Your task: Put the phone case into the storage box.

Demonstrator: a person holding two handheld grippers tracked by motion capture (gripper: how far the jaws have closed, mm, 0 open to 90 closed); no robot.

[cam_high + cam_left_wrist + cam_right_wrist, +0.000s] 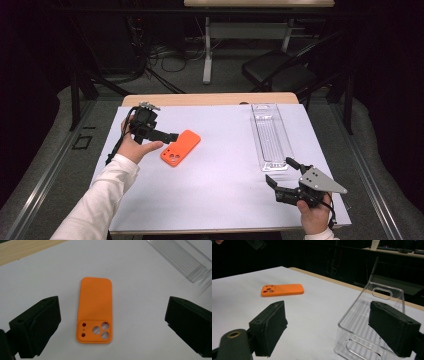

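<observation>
The left gripper (167, 136) has its jaws spread wide and holds nothing. Seen along the left gripper view, both black fingers (37, 327) stand well out to either side of the orange phone case (95, 310), neither one touching it. The case lies flat on the white table cover (215, 165), back up, its camera-cutout end nearest the fingers and its long side running straight away from them, roughly centred in the gap. From above, the fingertips sit just beside the case's near edge.

The right gripper (280, 172) is also wide open and empty. Its fingers (270, 326) hover near the close end of the clear plastic tray (372, 322), which sits just ahead of the right-hand finger. The phone case (282, 290) lies well away, beyond the left-hand finger.
</observation>
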